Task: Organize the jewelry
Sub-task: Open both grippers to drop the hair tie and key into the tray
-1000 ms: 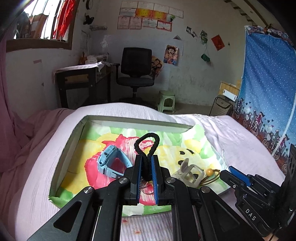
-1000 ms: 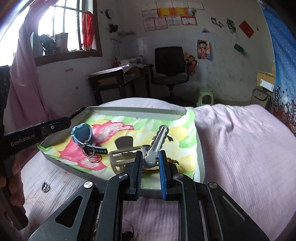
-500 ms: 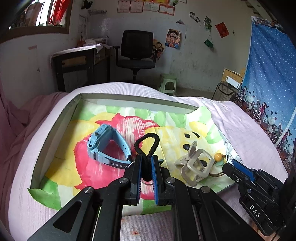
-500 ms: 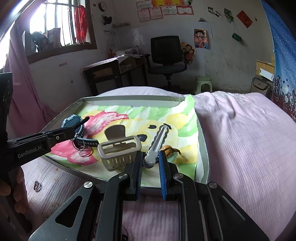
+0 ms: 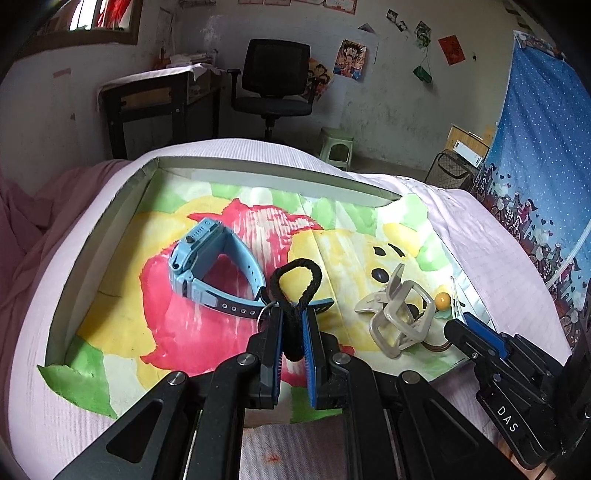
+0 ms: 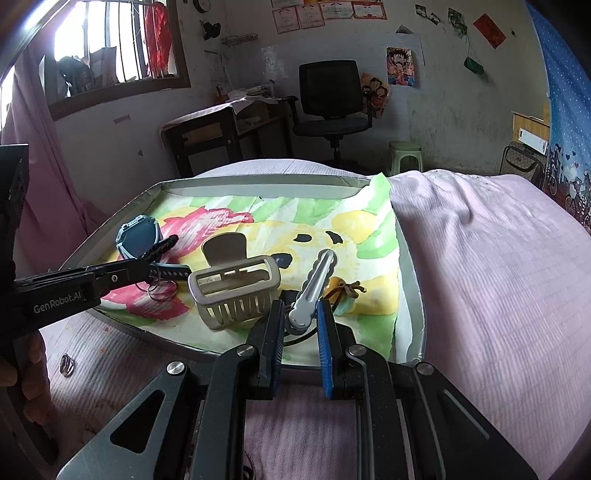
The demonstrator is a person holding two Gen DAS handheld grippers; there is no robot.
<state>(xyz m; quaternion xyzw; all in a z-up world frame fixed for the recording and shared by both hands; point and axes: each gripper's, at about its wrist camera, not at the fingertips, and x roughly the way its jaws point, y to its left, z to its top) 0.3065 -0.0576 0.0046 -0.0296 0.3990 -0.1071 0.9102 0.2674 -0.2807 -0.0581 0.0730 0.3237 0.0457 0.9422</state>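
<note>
- One tray (image 5: 110, 229): inside lie one blue watch (image 5: 207, 266) and one beige claw clip (image 5: 399, 317).
- Left gripper (image 5: 291, 332), over the tray, clamps one black hair tie (image 5: 295, 291).
- Right gripper (image 6: 300, 326), at the tray's near edge, clamps one grey hair clip (image 6: 314, 288).

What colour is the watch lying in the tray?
Light blue watch, with a darker strap end; clearest in the left wrist view.

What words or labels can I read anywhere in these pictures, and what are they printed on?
"DAS": on the black body of the right gripper, seen from the left wrist.
"GenRobot.AI": on the side of the left gripper, seen from the right wrist.
Certificates on the wall: print too small to read.
Cartoon poster: no legible text.
Watch: no readable marking.
</note>
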